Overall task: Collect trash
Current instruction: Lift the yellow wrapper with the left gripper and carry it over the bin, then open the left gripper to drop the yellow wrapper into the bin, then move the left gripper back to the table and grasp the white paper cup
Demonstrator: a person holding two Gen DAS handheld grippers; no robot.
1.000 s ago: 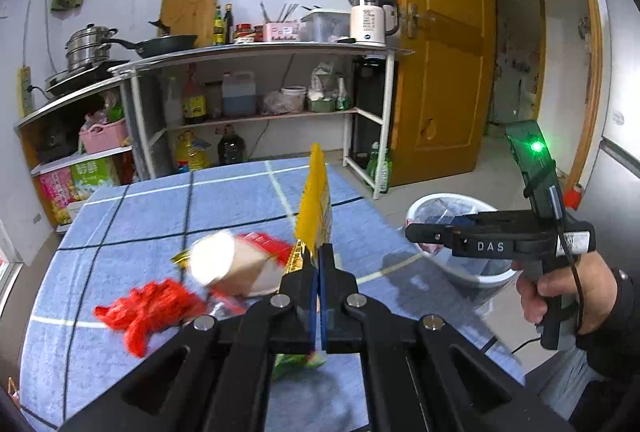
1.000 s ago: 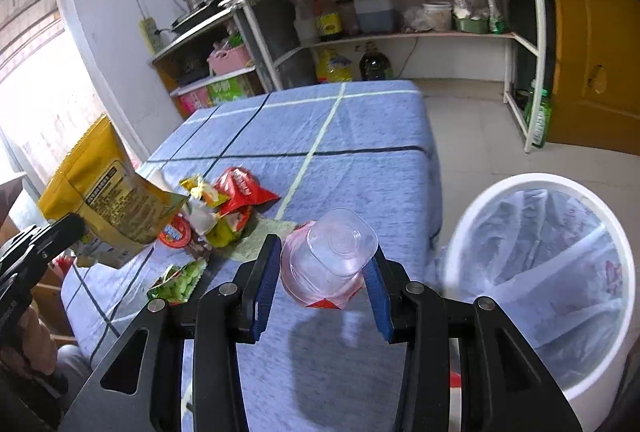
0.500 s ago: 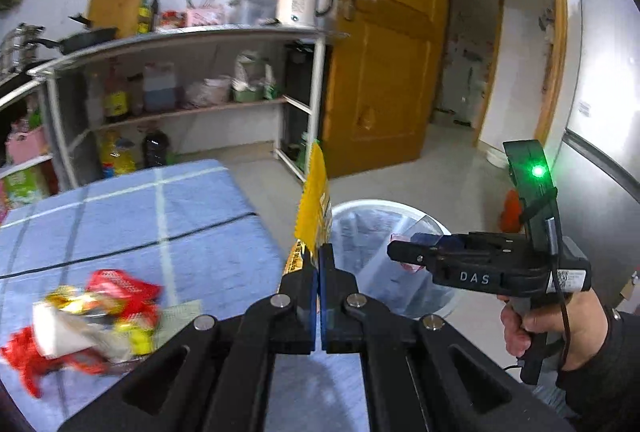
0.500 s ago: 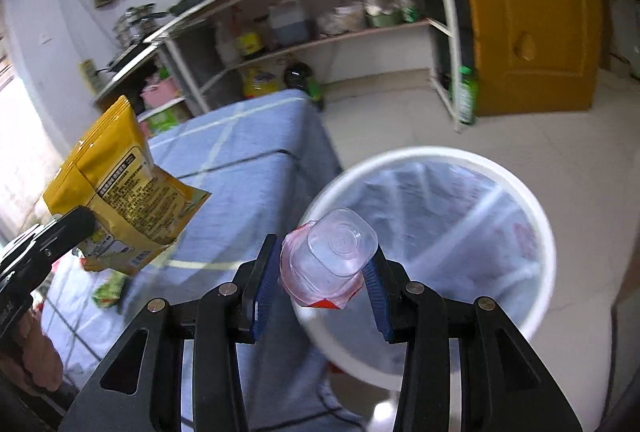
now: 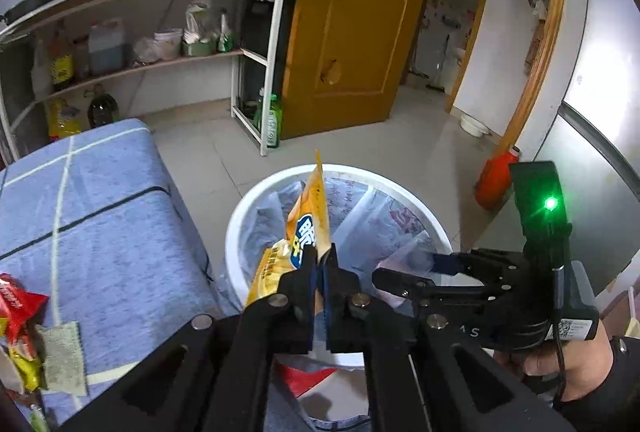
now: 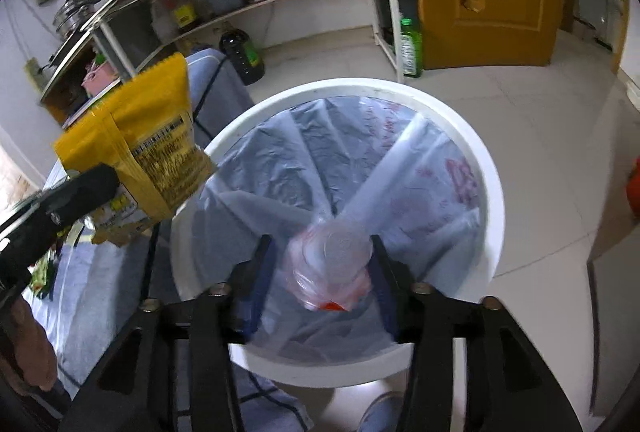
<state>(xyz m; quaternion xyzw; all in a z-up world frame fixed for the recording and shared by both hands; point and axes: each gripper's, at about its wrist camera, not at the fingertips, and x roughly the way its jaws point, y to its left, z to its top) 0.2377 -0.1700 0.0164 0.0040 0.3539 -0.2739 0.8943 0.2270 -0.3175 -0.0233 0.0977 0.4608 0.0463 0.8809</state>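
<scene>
My left gripper (image 5: pixel 320 264) is shut on a yellow snack bag (image 5: pixel 308 228) and holds it over the near rim of a white trash bin (image 5: pixel 280 188) lined with a clear bag. The yellow bag also shows in the right wrist view (image 6: pixel 148 148). My right gripper (image 6: pixel 320 268) has its fingers spread wide above the bin's (image 6: pixel 492 200) mouth. A clear plastic bottle with a red label (image 6: pixel 332 272) is blurred between the fingers, and I cannot tell whether the pads touch it. The right gripper also shows in the left wrist view (image 5: pixel 404 276).
A blue checked table (image 5: pixel 92 224) stands left of the bin, with red and yellow wrappers (image 5: pixel 20 316) at its near left. A metal shelf rack (image 5: pixel 256 52) and a wooden door (image 5: pixel 360 20) stand behind. A red container (image 5: pixel 494 180) sits on the floor at the right.
Both grippers have swung from the table to over the bin. The right gripper's fingers have spread and the bottle now looks blurred between them. The left gripper still holds the yellow bag.
</scene>
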